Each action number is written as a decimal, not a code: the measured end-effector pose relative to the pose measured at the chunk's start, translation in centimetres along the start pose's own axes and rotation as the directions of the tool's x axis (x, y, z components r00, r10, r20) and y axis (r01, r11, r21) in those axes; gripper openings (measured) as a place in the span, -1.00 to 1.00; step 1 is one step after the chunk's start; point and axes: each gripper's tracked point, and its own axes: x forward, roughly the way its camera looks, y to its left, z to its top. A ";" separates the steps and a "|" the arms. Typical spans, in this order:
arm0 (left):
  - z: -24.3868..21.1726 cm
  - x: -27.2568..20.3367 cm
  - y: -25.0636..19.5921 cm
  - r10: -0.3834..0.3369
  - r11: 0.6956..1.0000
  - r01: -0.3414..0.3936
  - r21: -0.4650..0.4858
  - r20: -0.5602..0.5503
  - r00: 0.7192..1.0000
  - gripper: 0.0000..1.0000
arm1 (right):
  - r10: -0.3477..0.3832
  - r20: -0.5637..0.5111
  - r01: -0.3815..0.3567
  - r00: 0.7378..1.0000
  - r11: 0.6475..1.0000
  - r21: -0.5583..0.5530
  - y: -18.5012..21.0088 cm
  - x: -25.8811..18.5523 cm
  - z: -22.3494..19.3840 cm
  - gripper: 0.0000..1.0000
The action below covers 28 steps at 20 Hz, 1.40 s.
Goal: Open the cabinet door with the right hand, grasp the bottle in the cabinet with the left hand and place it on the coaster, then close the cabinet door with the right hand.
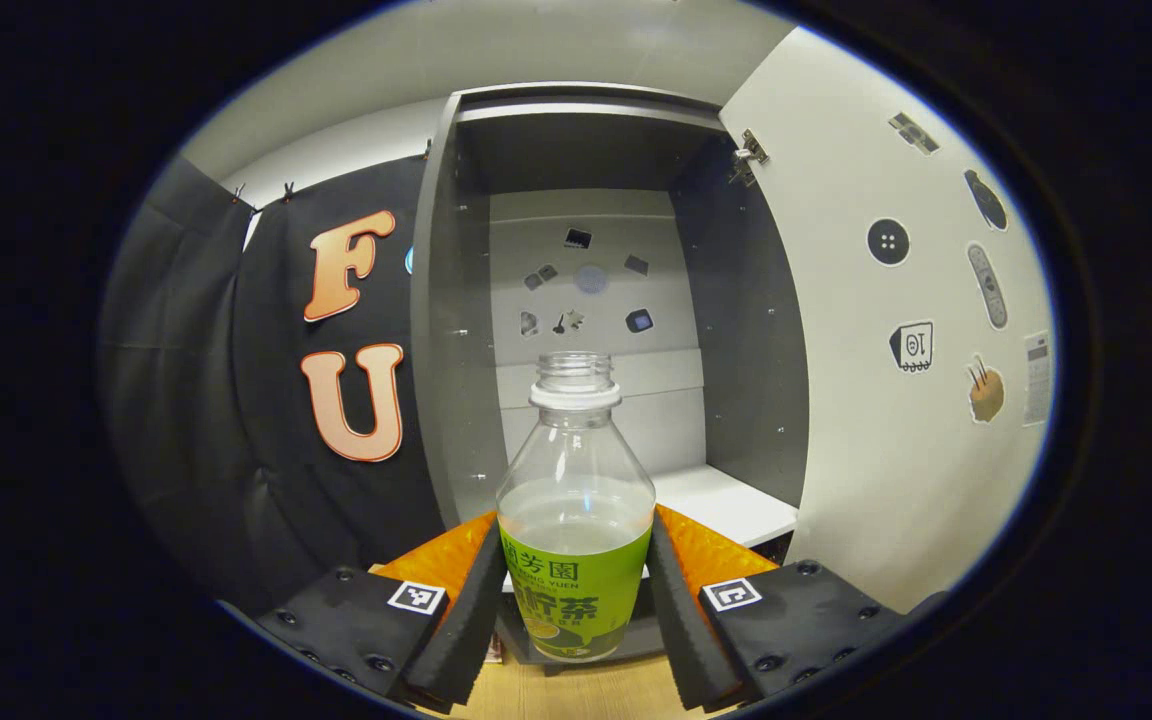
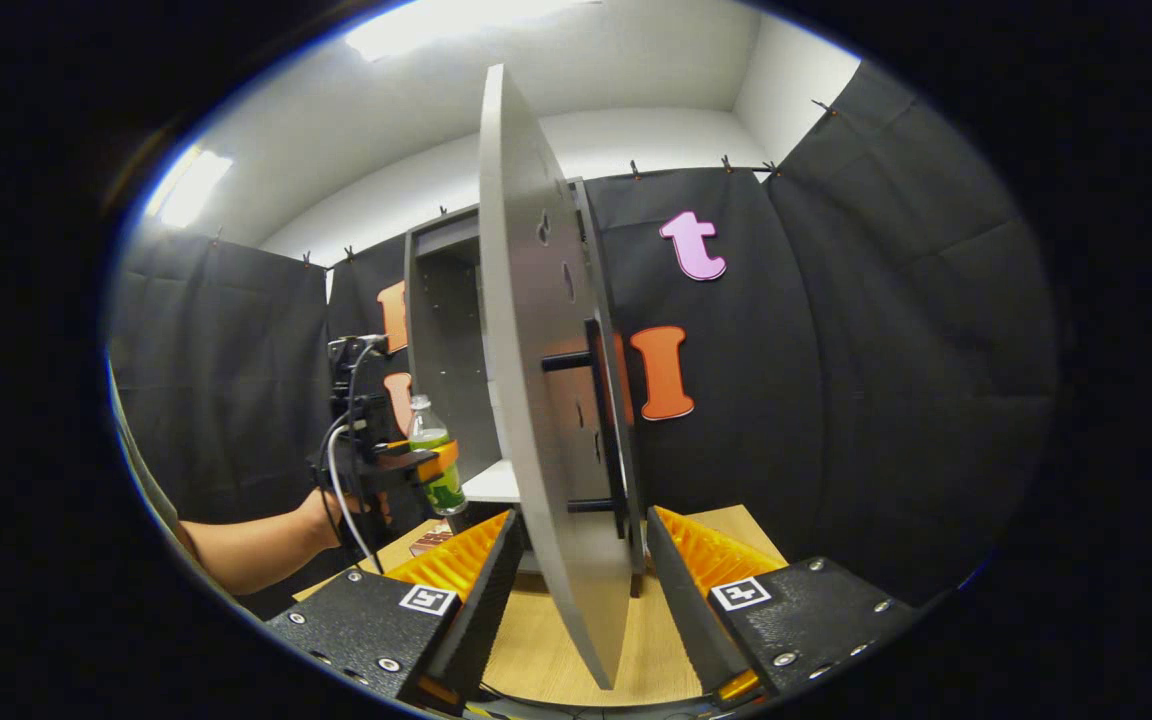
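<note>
A clear, uncapped bottle (image 1: 576,480) with a green label and some pale liquid stands upright between the fingers of my left gripper (image 1: 576,525), which is shut on it. It is held in the air just in front of the open grey cabinet (image 1: 451,300). The right gripper view shows that same bottle (image 2: 433,450) in the left gripper (image 2: 416,462), left of the cabinet opening. The cabinet door (image 2: 536,350) stands swung out, edge-on. Its black bar handle (image 2: 604,430) is just above my right gripper (image 2: 583,520), which is open with the door's lower part between its fingers.
The cabinet's white shelf (image 1: 726,505) is bare. The inner face of the door (image 1: 866,420) carries several stickers. A person's forearm (image 2: 256,545) holds the left gripper. A small reddish flat thing (image 2: 429,542) lies on the wooden table (image 2: 556,640) below the bottle.
</note>
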 end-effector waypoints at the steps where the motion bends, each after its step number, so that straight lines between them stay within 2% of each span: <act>1: -0.5 -0.5 0.7 0.001 1.000 -0.001 0.003 -0.002 1.000 0.55 | -0.004 0.006 0.004 1.000 1.000 0.006 0.4 0.1 0.2 0.56; 8: -5.7 -5.1 6.3 0.033 0.999 -0.034 -0.013 -0.051 0.998 0.57 | -0.053 0.025 0.054 0.998 0.998 -0.015 3.3 0.6 0.0 0.56; 9: -6.3 -5.6 7.0 0.042 0.999 -0.042 -0.009 -0.049 0.998 0.62 | -0.063 0.027 0.063 0.998 0.998 -0.019 3.6 0.6 -0.1 0.56; 13: -8.7 -8.1 9.2 0.077 0.997 -0.077 0.020 -0.034 0.996 0.53 | -0.102 0.021 0.103 0.995 0.994 -0.032 4.2 0.4 -0.2 0.56; 14: -9.3 -8.9 9.7 0.094 0.995 -0.093 0.037 -0.029 0.995 0.58 | -0.120 0.023 0.121 0.993 0.992 -0.037 4.3 0.3 -0.2 0.56; 17: -11.3 -11.0 10.6 0.127 0.990 -0.127 0.065 0.000 0.992 0.62 | -0.185 0.032 0.186 0.982 0.982 -0.028 3.8 -0.2 0.3 0.56; 18: -12.2 -11.4 10.9 0.138 0.988 -0.138 0.063 0.003 0.990 0.57 | -0.198 0.032 0.199 0.980 0.980 -0.017 3.9 -0.3 0.2 0.56; 25: -19.4 -12.5 14.2 0.213 0.977 -0.212 0.039 -0.023 0.977 0.58 | -0.290 0.061 0.290 0.955 0.957 -0.003 4.7 -1.0 1.8 0.56; 26: -20.3 -12.4 14.2 0.213 0.977 -0.211 0.038 -0.029 0.977 0.58 | -0.304 0.061 0.305 0.951 0.952 -0.006 4.6 -1.2 2.1 0.66; 28: -22.5 -12.5 14.3 0.213 0.976 -0.211 0.045 -0.044 0.976 0.57 | -0.333 0.058 0.335 0.941 0.942 -0.024 4.4 -1.6 2.3 0.67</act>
